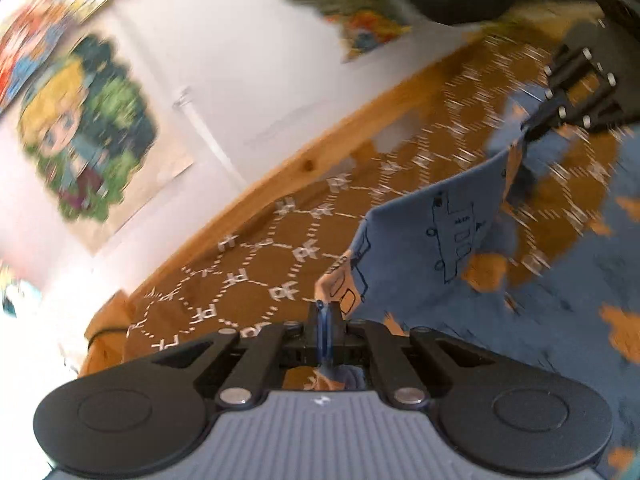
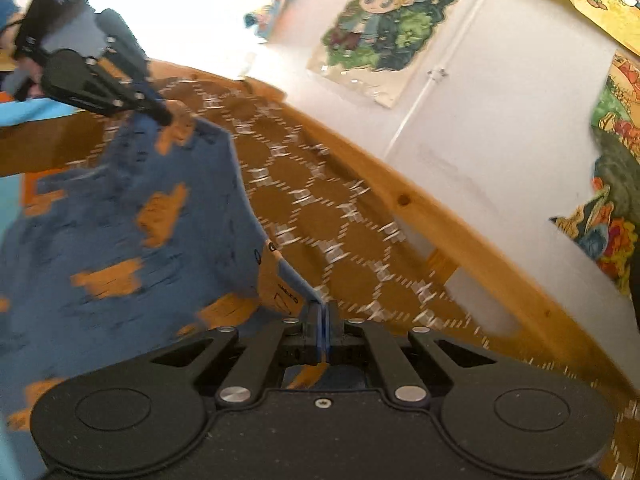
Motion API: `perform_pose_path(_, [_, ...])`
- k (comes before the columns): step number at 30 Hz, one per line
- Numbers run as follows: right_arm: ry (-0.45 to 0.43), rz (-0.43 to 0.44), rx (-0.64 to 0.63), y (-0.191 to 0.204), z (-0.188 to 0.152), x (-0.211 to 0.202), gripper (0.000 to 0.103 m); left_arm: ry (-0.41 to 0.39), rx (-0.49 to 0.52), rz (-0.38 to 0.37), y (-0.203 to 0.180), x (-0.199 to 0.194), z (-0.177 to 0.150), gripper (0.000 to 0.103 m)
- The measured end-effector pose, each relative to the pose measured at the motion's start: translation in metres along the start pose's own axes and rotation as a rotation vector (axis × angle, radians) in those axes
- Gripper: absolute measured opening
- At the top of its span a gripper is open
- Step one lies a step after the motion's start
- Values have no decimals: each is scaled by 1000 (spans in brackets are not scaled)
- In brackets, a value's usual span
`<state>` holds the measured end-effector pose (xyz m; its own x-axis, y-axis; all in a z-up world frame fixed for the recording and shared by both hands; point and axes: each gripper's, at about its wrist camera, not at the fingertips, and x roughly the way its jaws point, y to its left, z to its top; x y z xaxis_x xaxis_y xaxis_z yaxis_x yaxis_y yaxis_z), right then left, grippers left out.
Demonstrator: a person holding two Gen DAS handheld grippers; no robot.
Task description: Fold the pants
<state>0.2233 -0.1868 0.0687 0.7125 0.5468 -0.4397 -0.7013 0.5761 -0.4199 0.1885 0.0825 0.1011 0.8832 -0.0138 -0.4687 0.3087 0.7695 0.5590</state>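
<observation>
Both tools, the left tool [image 1: 325,312] and right tool [image 2: 322,312], are clamped tight on one edge of the blue, orange-patched cotton pants [image 2: 132,216], stretching it taut above the brown patterned bedspread [image 2: 320,208], likely for a straight fold.

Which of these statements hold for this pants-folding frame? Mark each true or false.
1. Both grippers are shut on the pants. True: the left gripper and the right gripper each pinch an edge.
2. The pants are plain red. False: they are blue with orange patches.
3. The bedcover is brown with a white pattern. True.
4. The wall is bare. False: a cartoon picture hangs there.
</observation>
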Motion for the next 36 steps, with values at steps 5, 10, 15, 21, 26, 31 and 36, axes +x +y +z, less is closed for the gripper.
perform_pose_path(5, [39, 37, -7, 41, -29, -40, 0, 37, 131, -58, -40, -16, -24, 2])
perform_pose_path(10, [87, 39, -22, 88, -63, -64, 0, 84, 263, -122, -84, -29, -58, 2])
perform_pose_path(15, [95, 25, -37, 127, -84, -70, 0, 121, 343, -105, -107, -31, -85, 2])
perform_pose_path(21, [104, 53, -3, 138, -86, -72, 0, 114, 364, -105, -104, -38, -85, 2])
perform_pose_path(26, [125, 93, 66, 135, -84, -75, 0, 156, 427, -153, -112, -42, -94, 2])
perform_pose_path(31, [150, 103, 73, 146, -95, -74, 0, 162, 476, -157, -121, -48, -103, 7])
perform_pose_path(36, [145, 89, 64, 147, -95, -71, 7, 167, 473, -150, -120, -46, -105, 12])
